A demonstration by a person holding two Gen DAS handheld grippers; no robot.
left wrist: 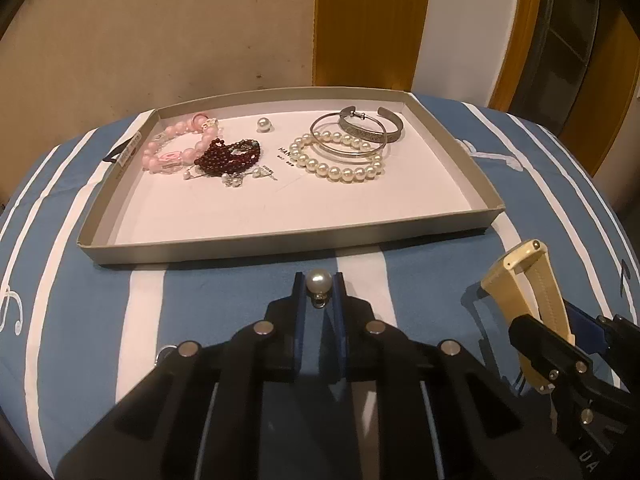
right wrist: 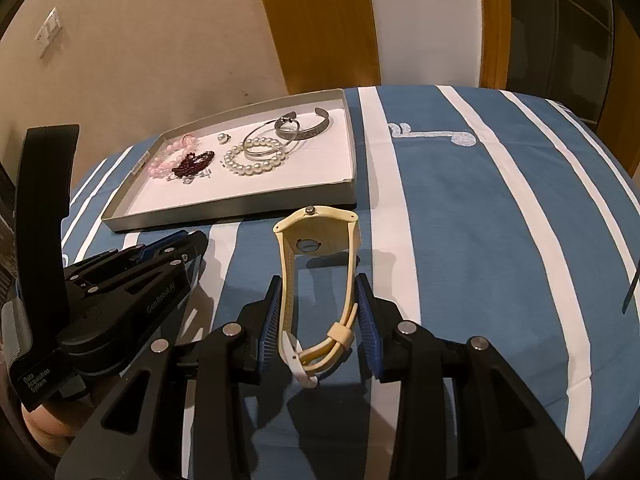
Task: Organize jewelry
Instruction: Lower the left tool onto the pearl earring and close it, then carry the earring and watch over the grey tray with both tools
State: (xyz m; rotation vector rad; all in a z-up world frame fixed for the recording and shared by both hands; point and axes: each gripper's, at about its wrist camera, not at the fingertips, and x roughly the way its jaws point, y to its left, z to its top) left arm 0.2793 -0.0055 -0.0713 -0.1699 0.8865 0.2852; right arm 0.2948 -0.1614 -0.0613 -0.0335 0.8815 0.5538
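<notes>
A single pearl earring (left wrist: 319, 280) with a small metal loop lies on the striped cloth just in front of the tray, and my left gripper (left wrist: 319, 285) is shut on it, a blue pad against each side. My right gripper (right wrist: 319, 294) is shut on a cream wristwatch (right wrist: 320, 232): its looped strap stands between the pads and the case tilts up toward the tray. In the left wrist view the watch (left wrist: 532, 276) and the right gripper (left wrist: 560, 316) sit at the lower right. The left gripper (right wrist: 192, 240) appears at the left of the right wrist view.
A shallow grey cardboard tray (left wrist: 280, 240) holds a pink bead bracelet (left wrist: 176, 148), a dark red bead bracelet (left wrist: 228, 156), a loose pearl (left wrist: 263, 124), a white pearl bracelet (left wrist: 340, 164), silver hoops (left wrist: 348, 136) and a silver cuff (left wrist: 384, 132). The blue-and-white striped cloth (right wrist: 480, 200) stretches to the right.
</notes>
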